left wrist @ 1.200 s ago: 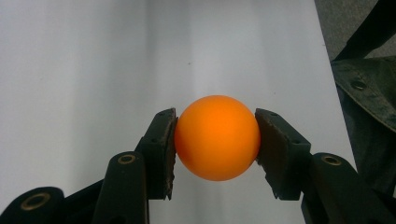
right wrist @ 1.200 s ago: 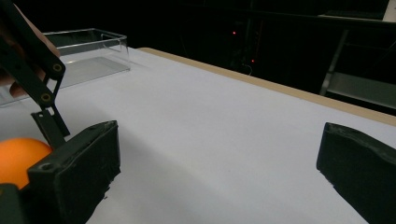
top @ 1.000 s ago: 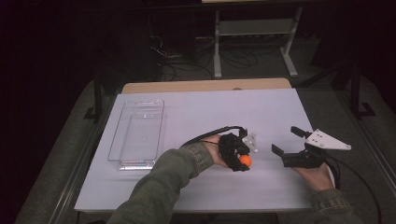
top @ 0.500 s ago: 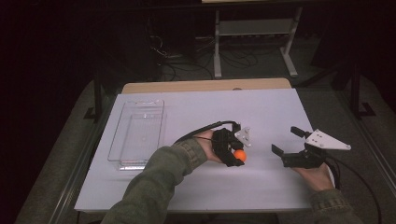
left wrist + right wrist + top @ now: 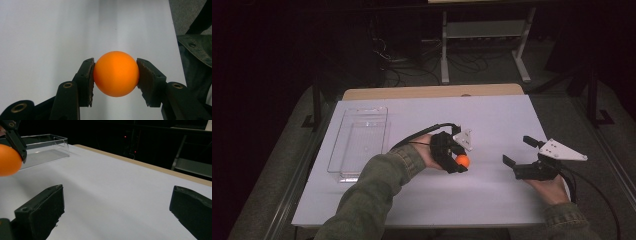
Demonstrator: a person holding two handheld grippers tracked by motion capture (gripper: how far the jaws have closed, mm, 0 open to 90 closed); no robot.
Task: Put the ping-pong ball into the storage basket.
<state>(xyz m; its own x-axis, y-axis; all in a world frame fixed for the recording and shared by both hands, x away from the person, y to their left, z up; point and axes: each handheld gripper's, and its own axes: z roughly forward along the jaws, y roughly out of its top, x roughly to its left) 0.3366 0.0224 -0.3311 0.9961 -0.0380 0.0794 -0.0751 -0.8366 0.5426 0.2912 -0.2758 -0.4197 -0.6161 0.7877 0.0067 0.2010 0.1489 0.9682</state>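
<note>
High view: left gripper point(image 5: 458, 161) at frame centre, clamped on orange ball point(image 5: 462, 161).
Right gripper point(image 5: 518, 156): centre right, jaws wide apart, holding nothing.

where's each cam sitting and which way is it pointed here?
High view: above the person's side of the white table, facing forward and down; both sleeved forearms, left gripper, right gripper.
Left gripper view: on the left gripper, along its jaws to the orange ball.
Right gripper view: on the right gripper, across the table toward the clear tray.
All three views share the ball.
</note>
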